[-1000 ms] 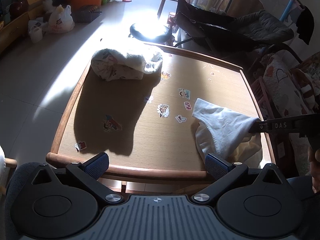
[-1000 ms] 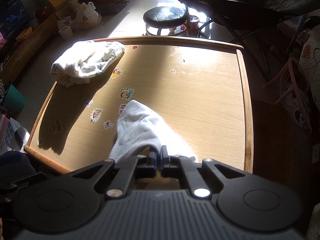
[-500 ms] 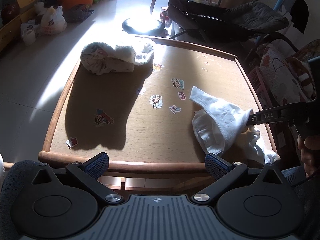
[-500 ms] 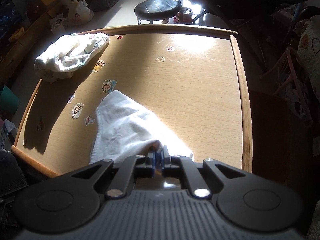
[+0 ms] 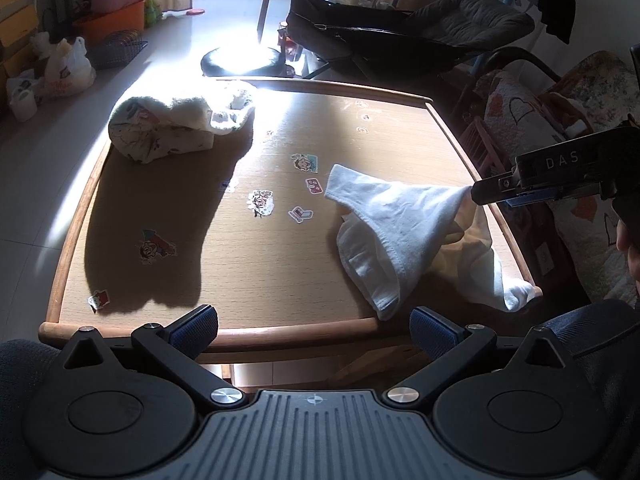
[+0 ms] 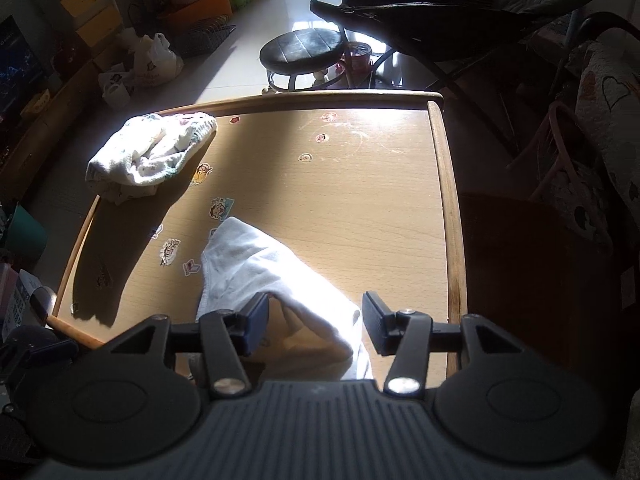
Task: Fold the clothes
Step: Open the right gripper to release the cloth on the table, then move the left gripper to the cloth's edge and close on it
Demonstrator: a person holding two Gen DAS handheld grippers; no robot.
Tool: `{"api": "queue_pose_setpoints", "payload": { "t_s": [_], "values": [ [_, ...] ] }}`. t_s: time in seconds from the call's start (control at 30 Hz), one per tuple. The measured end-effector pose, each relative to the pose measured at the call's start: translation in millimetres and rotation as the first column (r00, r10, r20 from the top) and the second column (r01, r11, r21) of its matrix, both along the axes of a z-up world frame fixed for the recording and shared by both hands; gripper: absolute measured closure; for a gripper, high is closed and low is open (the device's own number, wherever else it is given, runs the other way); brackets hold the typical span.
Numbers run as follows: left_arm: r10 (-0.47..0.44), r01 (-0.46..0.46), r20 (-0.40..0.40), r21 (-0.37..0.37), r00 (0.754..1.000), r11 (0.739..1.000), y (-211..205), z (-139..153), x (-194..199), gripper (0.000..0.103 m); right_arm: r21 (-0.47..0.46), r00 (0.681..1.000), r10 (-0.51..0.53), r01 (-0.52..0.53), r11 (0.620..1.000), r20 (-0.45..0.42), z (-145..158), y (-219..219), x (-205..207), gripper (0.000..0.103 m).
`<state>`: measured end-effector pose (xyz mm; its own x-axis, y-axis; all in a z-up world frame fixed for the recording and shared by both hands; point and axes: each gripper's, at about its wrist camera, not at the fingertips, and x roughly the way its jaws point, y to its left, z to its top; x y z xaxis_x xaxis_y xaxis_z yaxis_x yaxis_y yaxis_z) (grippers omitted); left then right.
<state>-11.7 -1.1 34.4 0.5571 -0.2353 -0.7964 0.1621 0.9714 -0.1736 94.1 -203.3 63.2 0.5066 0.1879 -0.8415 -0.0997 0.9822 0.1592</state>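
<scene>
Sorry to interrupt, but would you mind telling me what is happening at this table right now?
A person with a gripper in each hand is folding clothes on a wooden table. The right gripper is opening over a white garment at the near right edge, with the cloth between its jaws but no longer pinched. The left gripper is open and empty at the near edge. A patterned garment lies bunched at the far left corner.

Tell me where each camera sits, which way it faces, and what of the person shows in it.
Left wrist: on the left tool, open, at the near table edge, angled down across it; the right tool and a hand show at right.
Right wrist: on the right tool, jaws opening above the white garment, facing down over the table toward the stool; no hand shows.
Shared: table, white garment, patterned bundle, stickers.
</scene>
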Motion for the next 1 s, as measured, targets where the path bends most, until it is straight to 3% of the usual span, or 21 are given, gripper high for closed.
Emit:
{"api": "queue_pose_setpoints", "payload": {
  "t_s": [0.2, 0.5, 0.7, 0.83, 1.0],
  "values": [
    [-0.026, 0.027, 0.035, -0.021, 0.999, 0.999, -9.2, -5.9, -0.3, 0.000, -0.005, 0.997, -0.051, 0.051, 0.999, 0.057, 1.1, -11.5, -14.4, 0.047],
    [-0.123, 0.127, 0.071, -0.044, 0.990, 0.991, -31.4, -16.0, 3.7, 0.002, 0.047, 0.996, -0.090, 0.089, 0.995, 0.006, -18.7, -17.0, -35.6, 0.046],
    [-0.161, 0.162, 0.068, -0.012, 0.985, 0.987, -46.9, -22.7, 11.7, 0.002, 0.134, 0.991, -0.131, 0.133, 0.982, -0.023, -18.9, -23.3, -45.8, 0.046],
    [-0.178, 0.177, 0.064, 0.022, 0.982, 0.984, -53.5, -26.1, 17.0, 0.019, 0.153, 0.988, -0.152, 0.154, 0.976, -0.028, -20.4, -26.9, -50.9, 0.046],
    [-0.186, 0.181, 0.066, 0.067, 0.980, 0.981, -56.5, -31.0, 20.6, 0.022, 0.185, 0.983, -0.176, 0.182, 0.966, -0.051, -25.8, -34.4, -54.5, 0.046]
  ]
}}
